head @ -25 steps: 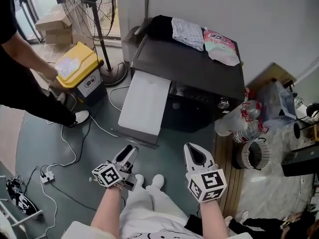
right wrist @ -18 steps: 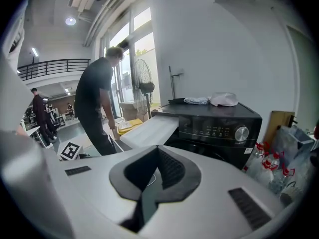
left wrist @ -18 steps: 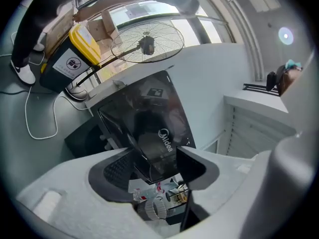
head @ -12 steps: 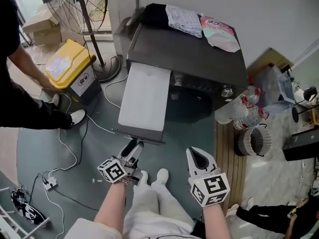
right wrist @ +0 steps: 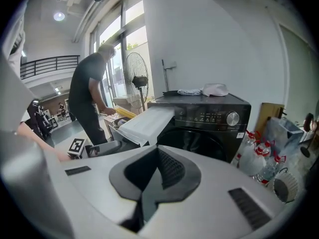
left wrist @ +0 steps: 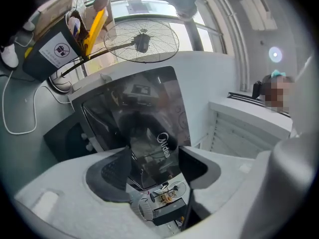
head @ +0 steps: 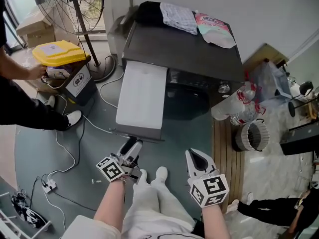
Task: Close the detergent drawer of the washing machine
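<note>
The black washing machine (head: 199,54) stands against the wall with its white detergent drawer (head: 142,93) pulled far out toward me. My left gripper (head: 132,146) is just short of the drawer's front end. Its jaws have just been opening and stand wide apart. In the left gripper view the drawer's glossy dark front (left wrist: 149,128) fills the gap of the left gripper (left wrist: 152,168), and neither pad presses on it. My right gripper (head: 198,158) hangs lower right of the drawer, shut and empty. In the right gripper view the right gripper (right wrist: 154,176) points toward the machine (right wrist: 209,118).
A person (head: 20,98) bends over a yellow-lidded bin (head: 57,54) at the left, beside a standing fan (head: 75,4). Cables (head: 65,148) trail over the floor. Clothes (head: 177,16) and a pink bag (head: 214,29) lie on the machine. Plastic bottles (head: 239,103) crowd its right side.
My left gripper has crept a little closer to the drawer's front end. The right gripper has sunk slightly. The person at the left has raised the bin's yellow lid.
</note>
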A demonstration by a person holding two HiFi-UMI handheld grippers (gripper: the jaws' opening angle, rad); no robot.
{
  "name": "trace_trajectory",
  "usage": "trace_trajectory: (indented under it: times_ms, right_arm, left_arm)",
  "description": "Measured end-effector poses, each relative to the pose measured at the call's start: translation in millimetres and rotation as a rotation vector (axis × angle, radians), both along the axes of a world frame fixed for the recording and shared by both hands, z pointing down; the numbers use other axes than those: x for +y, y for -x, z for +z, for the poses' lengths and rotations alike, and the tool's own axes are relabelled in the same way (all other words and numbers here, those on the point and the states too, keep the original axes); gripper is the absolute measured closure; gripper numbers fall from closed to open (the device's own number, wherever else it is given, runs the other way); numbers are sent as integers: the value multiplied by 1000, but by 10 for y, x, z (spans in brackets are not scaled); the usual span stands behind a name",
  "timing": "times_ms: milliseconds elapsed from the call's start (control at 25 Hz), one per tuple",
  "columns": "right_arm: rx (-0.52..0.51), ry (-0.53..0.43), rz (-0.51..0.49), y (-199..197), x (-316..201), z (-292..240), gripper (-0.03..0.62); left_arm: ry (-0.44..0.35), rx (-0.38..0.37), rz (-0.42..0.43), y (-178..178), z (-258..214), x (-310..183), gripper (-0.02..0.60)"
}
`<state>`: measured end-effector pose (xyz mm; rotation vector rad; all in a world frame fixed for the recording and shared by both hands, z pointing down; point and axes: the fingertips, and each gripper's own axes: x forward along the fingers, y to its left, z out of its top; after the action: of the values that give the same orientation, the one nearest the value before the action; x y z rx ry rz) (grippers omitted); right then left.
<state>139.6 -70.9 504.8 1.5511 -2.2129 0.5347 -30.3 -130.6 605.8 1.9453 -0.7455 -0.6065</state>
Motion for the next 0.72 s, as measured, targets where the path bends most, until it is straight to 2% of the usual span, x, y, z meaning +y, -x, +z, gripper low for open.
trace_trajectory:
  times_ms: [280, 720]
  right_arm:
    - [-7, -21, -1, 95, -45, -161, 600]
    - [-32, -63, 67, 120, -250, -345, 600]
  left_arm:
    - [41, -14, -4, -7, -95, 7, 299]
    - [133, -84, 18, -53, -153, -10, 298]
